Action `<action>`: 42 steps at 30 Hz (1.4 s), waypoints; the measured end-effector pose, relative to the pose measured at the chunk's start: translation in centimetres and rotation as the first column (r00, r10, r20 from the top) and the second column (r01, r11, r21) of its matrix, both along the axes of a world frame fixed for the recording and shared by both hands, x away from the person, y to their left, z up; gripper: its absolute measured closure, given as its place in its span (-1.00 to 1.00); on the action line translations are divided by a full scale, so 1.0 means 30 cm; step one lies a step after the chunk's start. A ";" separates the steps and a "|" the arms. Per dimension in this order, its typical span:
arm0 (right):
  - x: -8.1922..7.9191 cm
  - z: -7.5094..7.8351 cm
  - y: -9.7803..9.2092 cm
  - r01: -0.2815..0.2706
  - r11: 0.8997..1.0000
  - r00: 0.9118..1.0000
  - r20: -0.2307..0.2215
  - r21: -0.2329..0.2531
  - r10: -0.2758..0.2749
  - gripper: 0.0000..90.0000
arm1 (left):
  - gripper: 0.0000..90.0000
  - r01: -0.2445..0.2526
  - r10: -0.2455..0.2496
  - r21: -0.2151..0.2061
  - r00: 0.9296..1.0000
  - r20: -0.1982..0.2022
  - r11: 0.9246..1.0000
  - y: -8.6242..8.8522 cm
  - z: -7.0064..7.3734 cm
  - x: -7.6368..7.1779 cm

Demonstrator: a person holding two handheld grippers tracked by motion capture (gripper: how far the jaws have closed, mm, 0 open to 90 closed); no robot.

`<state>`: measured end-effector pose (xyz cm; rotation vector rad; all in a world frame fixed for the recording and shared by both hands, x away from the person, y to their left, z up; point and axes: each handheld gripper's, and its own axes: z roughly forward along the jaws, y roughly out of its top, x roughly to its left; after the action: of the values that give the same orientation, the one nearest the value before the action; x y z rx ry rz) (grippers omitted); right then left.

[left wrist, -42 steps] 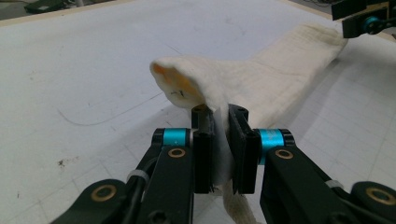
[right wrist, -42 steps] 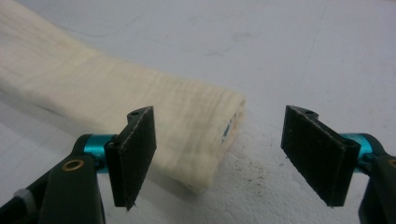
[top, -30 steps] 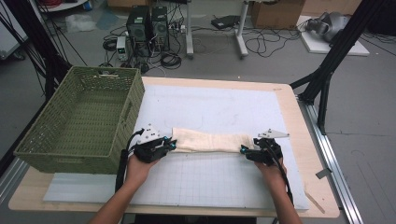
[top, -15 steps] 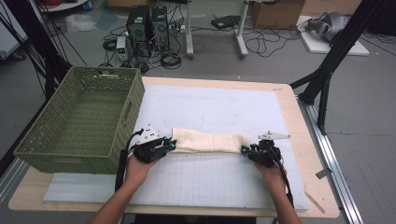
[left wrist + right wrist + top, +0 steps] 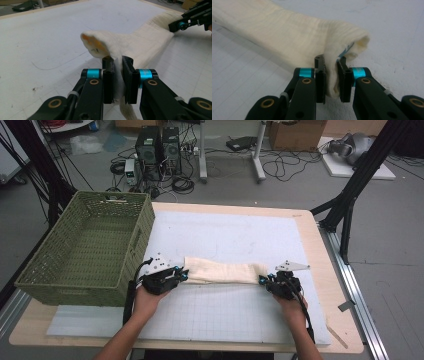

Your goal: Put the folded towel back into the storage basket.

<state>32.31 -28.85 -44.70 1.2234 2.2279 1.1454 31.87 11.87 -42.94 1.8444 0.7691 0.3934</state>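
Left gripper (image 5: 117,80): clamped on the left end of the cloth (image 5: 225,271), jaws tight on the fabric, as half a second ago.
Right gripper (image 5: 331,79): clamped on the right end, drawn slightly inward and lower than a second ago.
Cloth: a cream band lying flat across the white mat (image 5: 240,240) on the counter (image 5: 325,270), between both grippers.
Change: barely any; my guess is a fold or lift comes next.
Basket (image 5: 85,250): green, beyond the left gripper, empty.

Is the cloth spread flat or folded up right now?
Folded: the cloth lies as a narrow layered strip on the mat, each end pinched by a hand-held gripper.
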 end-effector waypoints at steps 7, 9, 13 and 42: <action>-0.016 0.029 -0.007 -0.028 0.999 0.995 0.098 -0.026 0.030 0.78 | 0.78 0.002 -0.002 -0.025 1.000 0.010 1.000 0.002 0.013 -0.006; -0.020 0.037 -0.016 -0.030 0.999 0.992 0.124 -0.019 0.032 0.78 | 0.78 0.007 -0.006 -0.035 1.000 0.017 0.999 0.003 0.022 -0.008; -0.027 0.054 -0.032 -0.031 1.000 0.988 0.153 0.005 0.030 0.78 | 0.79 0.018 -0.016 -0.055 0.999 0.043 0.998 0.006 0.047 -0.016; -0.017 0.187 -0.038 -0.075 0.993 0.955 0.294 0.091 0.045 0.79 | 0.79 0.034 -0.014 -0.131 0.988 0.152 0.991 0.054 0.180 -0.101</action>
<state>31.79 -29.98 -39.08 0.9556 2.0186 1.3801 28.83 13.48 -37.55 1.6775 0.6533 0.4495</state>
